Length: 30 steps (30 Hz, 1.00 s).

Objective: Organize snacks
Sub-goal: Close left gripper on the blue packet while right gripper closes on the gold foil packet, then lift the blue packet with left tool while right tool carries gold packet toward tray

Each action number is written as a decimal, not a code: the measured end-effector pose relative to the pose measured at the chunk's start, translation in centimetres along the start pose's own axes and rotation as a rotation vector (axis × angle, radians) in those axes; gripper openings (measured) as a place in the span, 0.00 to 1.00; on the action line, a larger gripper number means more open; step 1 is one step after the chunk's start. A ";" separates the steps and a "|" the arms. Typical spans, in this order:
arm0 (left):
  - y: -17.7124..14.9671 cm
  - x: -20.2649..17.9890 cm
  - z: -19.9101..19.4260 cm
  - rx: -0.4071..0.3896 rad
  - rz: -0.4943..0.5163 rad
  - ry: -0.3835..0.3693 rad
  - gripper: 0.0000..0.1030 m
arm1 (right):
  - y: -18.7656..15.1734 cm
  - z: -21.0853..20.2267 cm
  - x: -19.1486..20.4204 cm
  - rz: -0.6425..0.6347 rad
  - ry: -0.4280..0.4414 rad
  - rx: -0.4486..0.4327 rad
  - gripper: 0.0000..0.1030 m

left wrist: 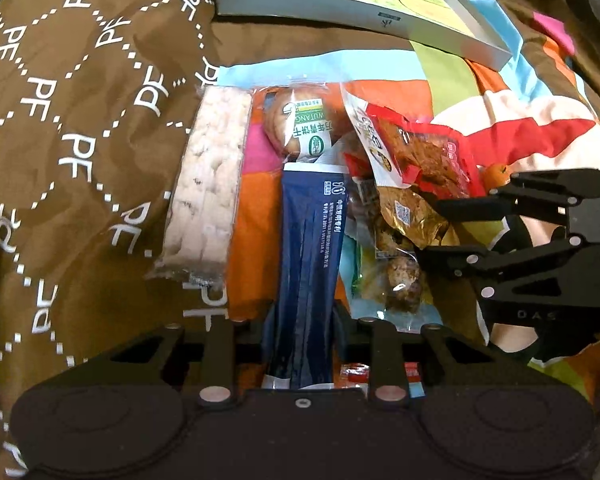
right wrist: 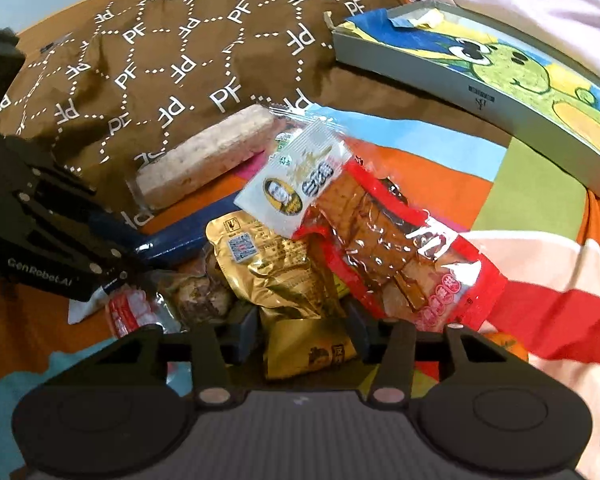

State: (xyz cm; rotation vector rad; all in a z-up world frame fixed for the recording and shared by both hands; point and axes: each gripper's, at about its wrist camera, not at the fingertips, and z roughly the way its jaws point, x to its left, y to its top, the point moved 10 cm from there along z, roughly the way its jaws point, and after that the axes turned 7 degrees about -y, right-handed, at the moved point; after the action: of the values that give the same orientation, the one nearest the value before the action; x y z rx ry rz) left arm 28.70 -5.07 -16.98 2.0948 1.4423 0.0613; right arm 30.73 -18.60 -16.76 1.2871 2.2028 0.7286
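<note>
Snack packets lie in a heap on a colourful bedspread. My left gripper [left wrist: 303, 320] is shut on a long dark blue packet [left wrist: 306, 256], which also shows in the right wrist view [right wrist: 172, 240]. My right gripper [right wrist: 306, 320] is shut on a gold foil packet [right wrist: 288, 276], seen from the side in the left wrist view [left wrist: 414, 210]. A red and white dried tofu packet [right wrist: 364, 232] lies over the gold one. A pale rice cracker bar [left wrist: 210, 184] lies left of the blue packet. A biscuit packet with a green label [left wrist: 300, 128] lies beyond it.
A flat grey box with a cartoon lid [left wrist: 364, 8] lies at the back. A brown quilt with white PF letters [left wrist: 60, 120] is bunched on the left. A small orange fruit [left wrist: 496, 174] sits by the right gripper. A clear packet of brown nuggets [left wrist: 400, 284] lies under the gold packet.
</note>
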 end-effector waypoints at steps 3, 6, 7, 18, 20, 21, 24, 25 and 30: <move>-0.4 -0.2 -0.8 -0.001 -0.033 -0.008 0.29 | -0.3 -0.8 0.7 0.013 0.007 0.004 0.46; -1.0 -0.4 -1.6 -0.006 -0.070 -0.007 0.29 | -0.5 -1.6 1.6 -0.003 0.005 0.002 0.45; -1.1 -0.4 -1.9 -0.011 -0.078 -0.005 0.29 | -0.5 -1.9 1.9 -0.008 0.005 -0.001 0.45; -1.2 0.5 -1.6 -0.008 -0.174 0.018 0.28 | -0.5 0.0 0.9 -0.026 0.021 -0.011 0.59; -1.2 0.6 -1.3 -0.006 -0.185 0.017 0.28 | -0.4 -0.1 1.0 -0.008 0.035 -0.004 0.53; -1.1 0.6 -1.3 -0.012 -0.188 0.014 0.28 | -0.4 -0.3 1.2 -0.007 0.039 -0.001 0.51; -1.1 0.7 -1.8 -0.031 -0.211 0.004 0.28 | -0.3 -0.9 1.6 0.011 0.040 0.010 0.47; -1.2 0.7 -2.0 -0.036 -0.219 0.004 0.28 | -0.3 -1.3 1.8 0.007 0.037 0.007 0.45; -2.1 0.5 -3.1 -0.041 -0.226 0.054 0.28 | -0.6 -3.2 3.3 -0.074 0.005 -0.003 0.36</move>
State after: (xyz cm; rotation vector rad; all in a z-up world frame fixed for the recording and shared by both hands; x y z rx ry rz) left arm 26.03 -2.81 -15.56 1.8980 1.6869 0.0582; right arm 26.81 -16.54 -15.28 1.1963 2.2401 0.7071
